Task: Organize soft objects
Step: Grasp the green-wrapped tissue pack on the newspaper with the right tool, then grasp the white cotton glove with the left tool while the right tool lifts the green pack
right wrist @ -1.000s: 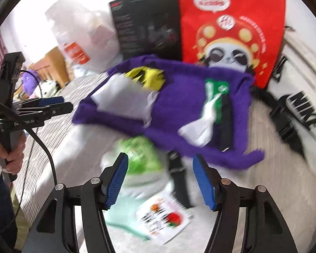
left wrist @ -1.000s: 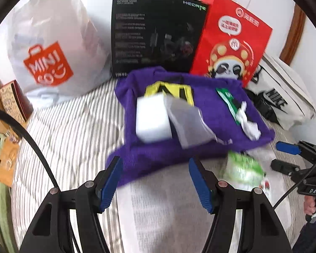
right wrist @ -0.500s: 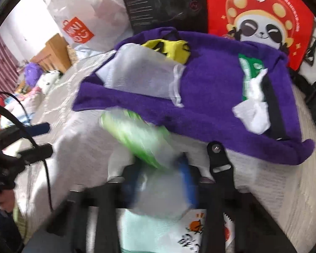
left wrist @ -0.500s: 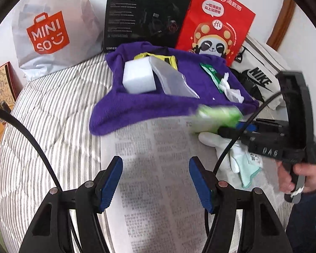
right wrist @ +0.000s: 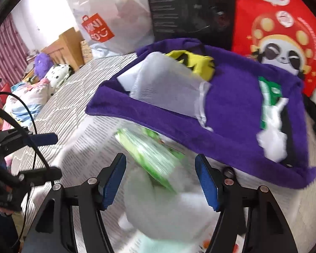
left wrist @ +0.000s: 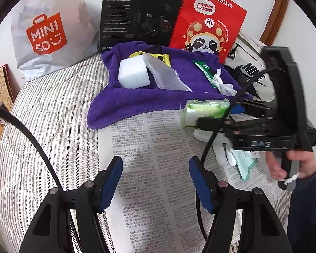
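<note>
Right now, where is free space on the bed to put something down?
The newspaper is bare ahead of the left gripper, below the purple towel. The striped mattress left of the towel is also free. It is crowded on the right, around the green tissue pack, white glove and right gripper.

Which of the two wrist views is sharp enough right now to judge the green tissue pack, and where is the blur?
Left wrist view: sharp; newspaper print legible, green tissue pack crisp, only the right gripper slightly smeared. Right wrist view: motion blur; the pack and white glove streak between the open fingers, purple towel soft. Both views bend at the fisheye rim.
</note>
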The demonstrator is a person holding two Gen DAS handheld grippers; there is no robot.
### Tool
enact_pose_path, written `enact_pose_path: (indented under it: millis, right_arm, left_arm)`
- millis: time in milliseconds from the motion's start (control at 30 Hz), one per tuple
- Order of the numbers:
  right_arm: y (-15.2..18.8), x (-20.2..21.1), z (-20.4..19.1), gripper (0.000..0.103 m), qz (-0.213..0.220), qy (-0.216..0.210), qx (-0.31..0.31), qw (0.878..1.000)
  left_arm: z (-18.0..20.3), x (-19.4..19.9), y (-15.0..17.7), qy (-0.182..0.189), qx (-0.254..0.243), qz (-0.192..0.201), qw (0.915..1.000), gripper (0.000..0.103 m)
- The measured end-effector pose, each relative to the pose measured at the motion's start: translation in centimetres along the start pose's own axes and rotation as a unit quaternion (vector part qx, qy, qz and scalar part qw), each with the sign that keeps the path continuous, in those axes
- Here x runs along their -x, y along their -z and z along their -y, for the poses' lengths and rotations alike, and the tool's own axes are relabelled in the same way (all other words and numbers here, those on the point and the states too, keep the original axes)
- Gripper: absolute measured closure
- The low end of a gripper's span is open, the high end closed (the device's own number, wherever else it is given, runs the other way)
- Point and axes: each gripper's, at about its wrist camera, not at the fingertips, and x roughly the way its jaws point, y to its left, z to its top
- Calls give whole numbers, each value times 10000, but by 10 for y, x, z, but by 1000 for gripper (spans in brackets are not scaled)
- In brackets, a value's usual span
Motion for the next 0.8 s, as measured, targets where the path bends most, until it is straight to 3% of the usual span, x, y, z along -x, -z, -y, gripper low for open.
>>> enact_pose_path:
  millis: [33,100,367,600,800]
  right_arm:
    - [-2,-6,-2,44,-29,-52,56,10000]
    - [-3,-12,-4,73,-63,-197,124,9997]
    - [13,9,-11,76,126,-330,111,9993]
    - [32,58,8,76,609,-221,-470,9968]
    - [72,110,42,76,1137,517,-1176,9852]
  left_arm:
    - [0,1,0,-10,4,8,10000,40]
    - [-1,3,1,-19,3,9,10000,40]
    - [-20,7,11,-123,94,-18,9999,40]
    - [-22,9,13,-26,150,19,9999,40]
    - [6,1,10,237,-132,-40,9996,39]
